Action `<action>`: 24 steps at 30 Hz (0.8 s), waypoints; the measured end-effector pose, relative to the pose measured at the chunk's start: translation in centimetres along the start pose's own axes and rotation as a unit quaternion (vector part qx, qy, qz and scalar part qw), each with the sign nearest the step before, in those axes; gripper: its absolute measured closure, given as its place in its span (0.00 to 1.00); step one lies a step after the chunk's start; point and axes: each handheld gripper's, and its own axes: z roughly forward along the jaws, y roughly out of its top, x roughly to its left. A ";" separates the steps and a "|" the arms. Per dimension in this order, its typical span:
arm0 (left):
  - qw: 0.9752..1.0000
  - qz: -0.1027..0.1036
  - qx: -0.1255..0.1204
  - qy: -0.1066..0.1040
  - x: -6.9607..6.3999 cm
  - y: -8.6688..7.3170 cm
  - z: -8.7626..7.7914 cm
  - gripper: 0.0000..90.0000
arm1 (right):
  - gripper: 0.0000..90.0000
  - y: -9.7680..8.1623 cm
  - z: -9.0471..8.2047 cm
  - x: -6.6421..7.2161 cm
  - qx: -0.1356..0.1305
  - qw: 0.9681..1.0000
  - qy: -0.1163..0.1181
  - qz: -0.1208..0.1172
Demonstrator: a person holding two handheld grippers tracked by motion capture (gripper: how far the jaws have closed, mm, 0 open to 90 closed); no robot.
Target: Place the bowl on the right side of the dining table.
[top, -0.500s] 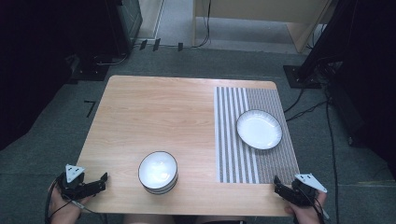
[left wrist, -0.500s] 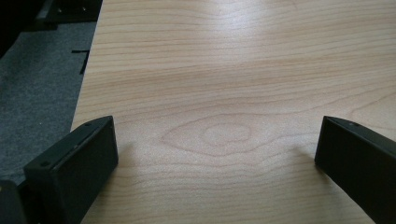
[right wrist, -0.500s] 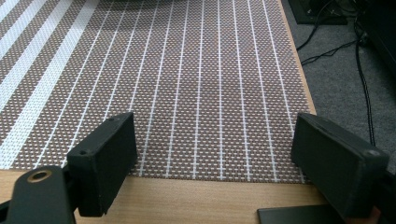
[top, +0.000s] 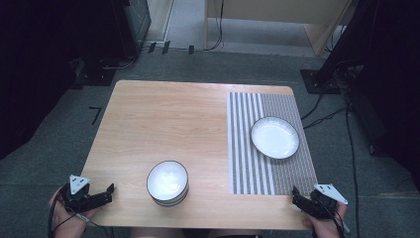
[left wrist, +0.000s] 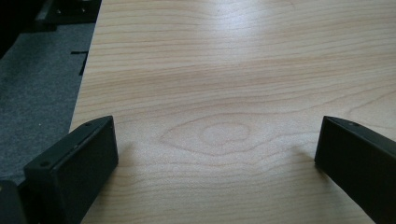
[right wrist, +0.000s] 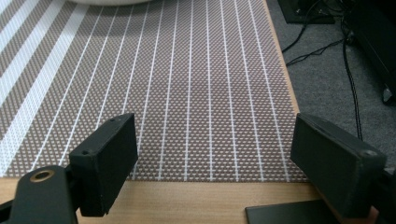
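A white plate [top: 275, 137] with a dark rim lies on the striped placemat [top: 247, 163] on the right half of the wooden table [top: 163, 119]. A small stack of white bowls [top: 168, 182] stands near the front edge, left of the mat. My left gripper [top: 106, 192] rests at the table's front left corner, its jaws open over bare wood [left wrist: 215, 126]. At the front right corner my right gripper [top: 296, 197] is open, with nothing but the mat's near edge between its jaws [right wrist: 212, 123]. The plate's rim [right wrist: 112, 1] shows at the top of the right gripper view.
Grey carpet [top: 59, 144] surrounds the table, with cables [top: 322, 114] trailing on the right. Dark equipment stands [top: 114, 59] are at the back left and a pale wooden unit [top: 277, 25] is behind the table. Bare wood lies between bowls and mat.
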 end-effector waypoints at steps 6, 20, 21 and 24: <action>1.000 0.005 0.003 -0.004 0.1 0.1 0.0 0.00 | 0.16 0.4 -0.4 -0.1 -0.005 1.000 0.001 0.013; 1.000 0.012 0.015 -0.014 0.1 0.6 0.3 0.00 | 0.17 1.8 -2.0 1.5 -0.018 1.000 0.016 0.009; 1.000 0.013 0.016 -0.014 0.1 0.6 0.3 0.00 | 0.17 1.8 -2.0 1.6 -0.020 1.000 0.018 0.008; 1.000 0.014 0.021 -0.015 0.1 0.8 0.4 0.00 | 0.17 2.1 -2.3 1.9 -0.017 1.000 0.019 0.008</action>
